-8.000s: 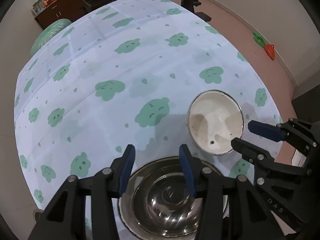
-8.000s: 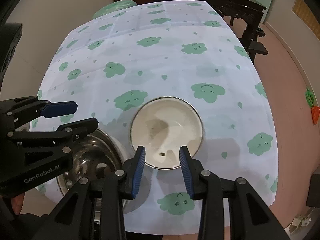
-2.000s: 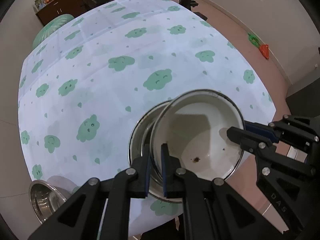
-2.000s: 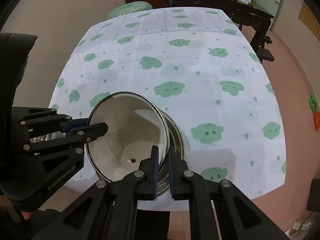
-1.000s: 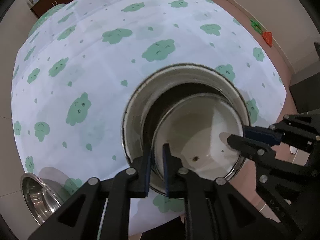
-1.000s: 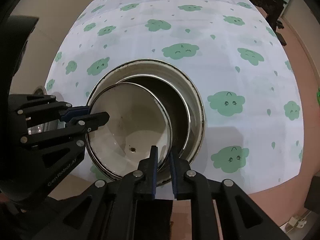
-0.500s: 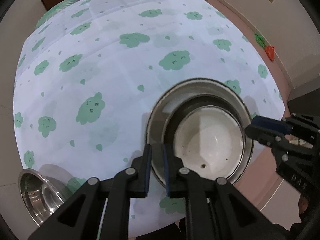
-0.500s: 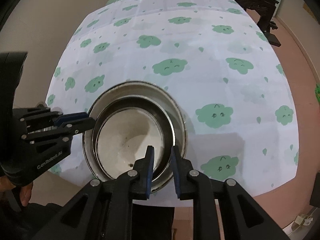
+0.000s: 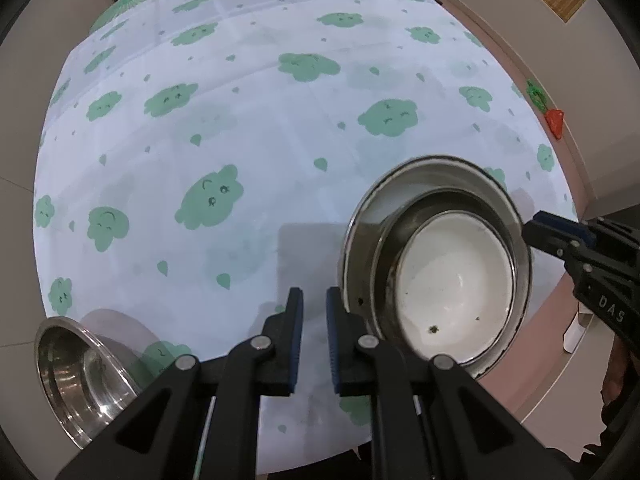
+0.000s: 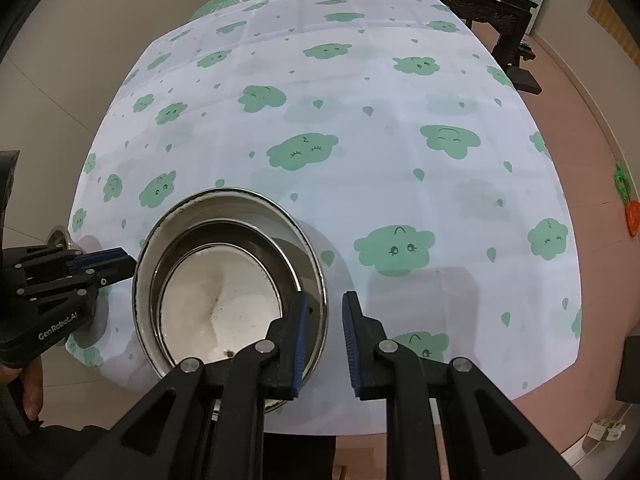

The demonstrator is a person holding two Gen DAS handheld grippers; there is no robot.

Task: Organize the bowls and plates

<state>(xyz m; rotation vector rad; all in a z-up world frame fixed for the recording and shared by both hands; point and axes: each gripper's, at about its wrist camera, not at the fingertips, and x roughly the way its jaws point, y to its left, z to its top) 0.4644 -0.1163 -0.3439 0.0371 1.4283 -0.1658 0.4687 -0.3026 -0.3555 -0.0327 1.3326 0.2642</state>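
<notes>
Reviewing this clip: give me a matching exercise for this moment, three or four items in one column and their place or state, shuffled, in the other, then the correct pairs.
Items:
1. white bowl
2. large steel bowl
3. small steel bowl
4. left gripper

Place or state:
A. alone at the table's near-left edge
B. nested inside another bowl
C. holding nothing, fingers slightly apart
D. on the cloud-print tablecloth, containing a bowl

Pairs: 1-B, 2-D, 3-A, 4-C

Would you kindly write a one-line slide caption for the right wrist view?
White enamel bowl nested in steel bowl on cloud-print tablecloth; right hand-held gripper open beside it.
</notes>
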